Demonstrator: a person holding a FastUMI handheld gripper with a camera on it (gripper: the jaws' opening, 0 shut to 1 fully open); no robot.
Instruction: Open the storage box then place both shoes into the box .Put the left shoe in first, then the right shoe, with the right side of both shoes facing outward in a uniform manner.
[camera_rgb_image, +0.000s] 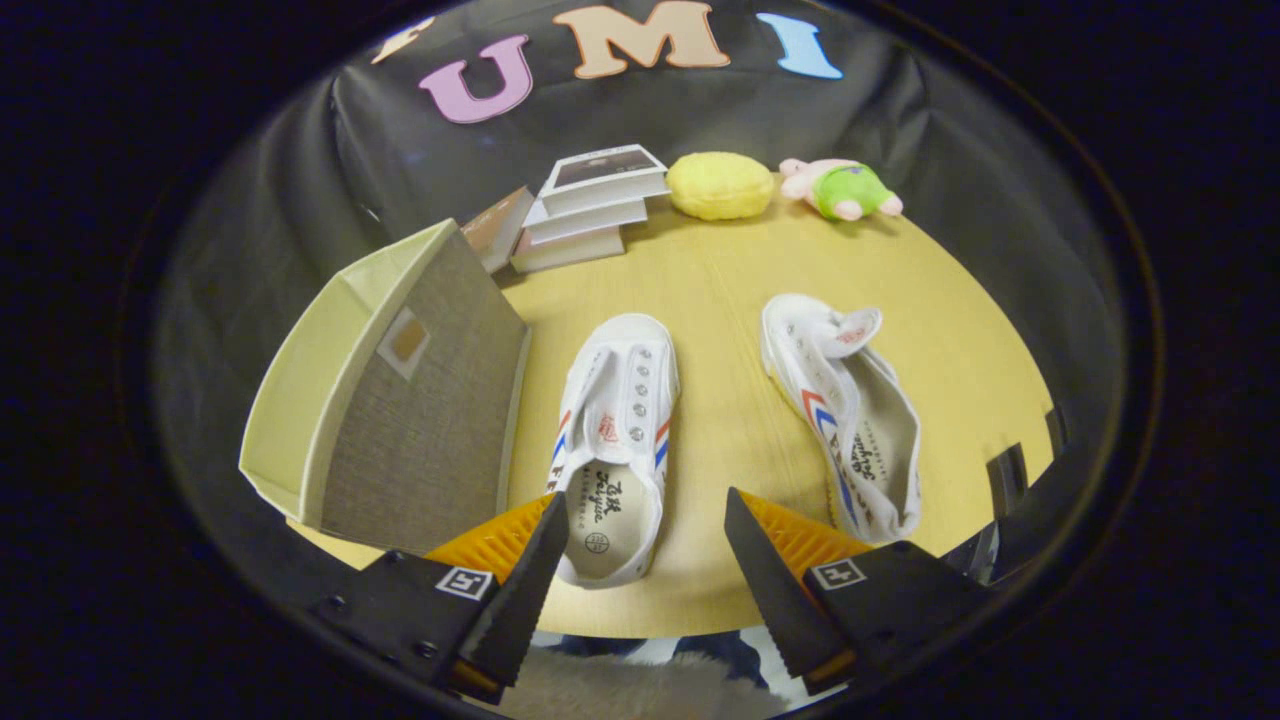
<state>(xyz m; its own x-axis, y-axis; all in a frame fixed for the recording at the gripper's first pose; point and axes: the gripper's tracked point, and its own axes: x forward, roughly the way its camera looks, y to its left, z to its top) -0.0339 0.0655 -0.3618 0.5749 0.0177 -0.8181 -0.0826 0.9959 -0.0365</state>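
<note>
Overhead, the tongs (645, 540) hang open above the surface (720, 300), one white canvas shoe (615, 420) just ahead between them, another shoe (845, 410) ahead-right, the lidded storage box (400, 400) ahead-left.

Open lane down the middle of the desk (720, 290), flanked by shoes

The tool (645, 530) hangs with its fingers spread apart, the heel of the left-hand shoe (615, 440) just ahead of one finger. Bare wood runs between that shoe and the tipped shoe (845, 410) on the right. The storage box (400, 400) walls off the left side. Beyond, stacked books (590, 205), a yellow cushion (718, 185) and a plush toy (845, 190) line the far edge.
</note>
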